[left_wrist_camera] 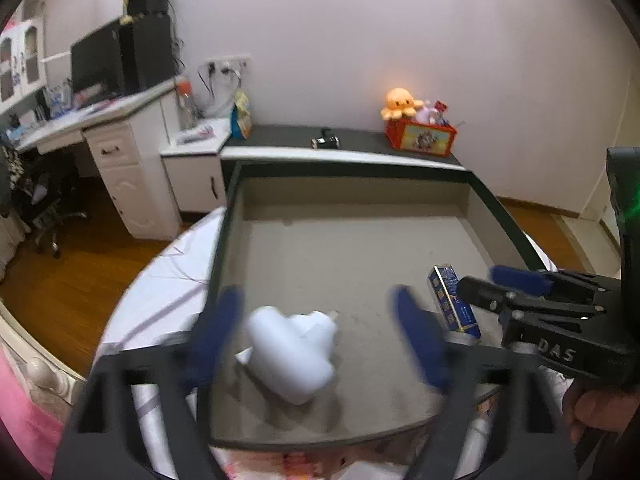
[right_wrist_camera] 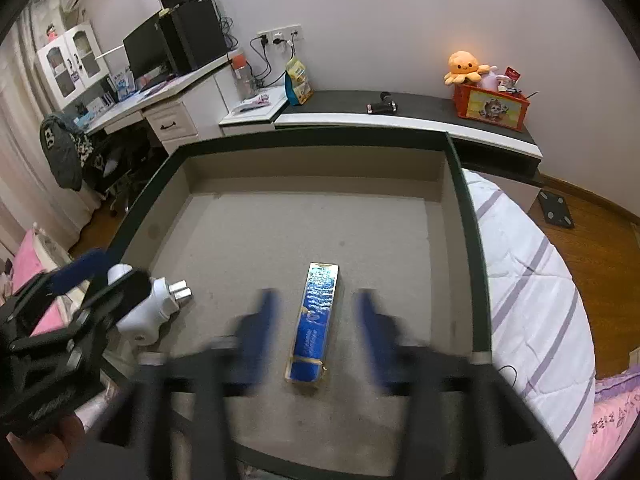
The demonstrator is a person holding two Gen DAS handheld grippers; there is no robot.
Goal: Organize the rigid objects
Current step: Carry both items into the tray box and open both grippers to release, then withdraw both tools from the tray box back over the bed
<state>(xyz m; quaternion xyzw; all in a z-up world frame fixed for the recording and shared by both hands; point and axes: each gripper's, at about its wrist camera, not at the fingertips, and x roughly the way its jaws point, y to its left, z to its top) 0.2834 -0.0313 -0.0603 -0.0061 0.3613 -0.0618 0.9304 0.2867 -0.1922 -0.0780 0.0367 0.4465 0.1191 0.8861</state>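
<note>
**Two grippers hover over a grey tray as a plug and a blue box lie inside**

A white bedroom wall (right_wrist_camera: 400,20) and a long dark-topped white bench (right_wrist_camera: 400,120) back the scene, with a white desk (right_wrist_camera: 168,92) and black monitor (right_wrist_camera: 144,52) at far left and brown wood flooring (left_wrist_camera: 80,280) below. A white quilt with lilac stripes (right_wrist_camera: 532,280) carries the large, shallow grey tray with a dark rim (right_wrist_camera: 460,200). The left gripper (left_wrist_camera: 320,328), blue fingers spread wide, brackets a white plastic plug adapter with metal prongs (left_wrist_camera: 292,352) at the tray's near left; its pads stand clear of it. The right gripper (right_wrist_camera: 316,328), lettered "DAS" on its black body, is moderately open around a long blue-and-gold box (right_wrist_camera: 316,320) at near centre-right, not touching; the box's print is unreadable. On the far bench sit a red picture-fronted box (right_wrist_camera: 490,106), an orange plush octopus (right_wrist_camera: 464,66) and a small black tool (right_wrist_camera: 382,107).
</note>
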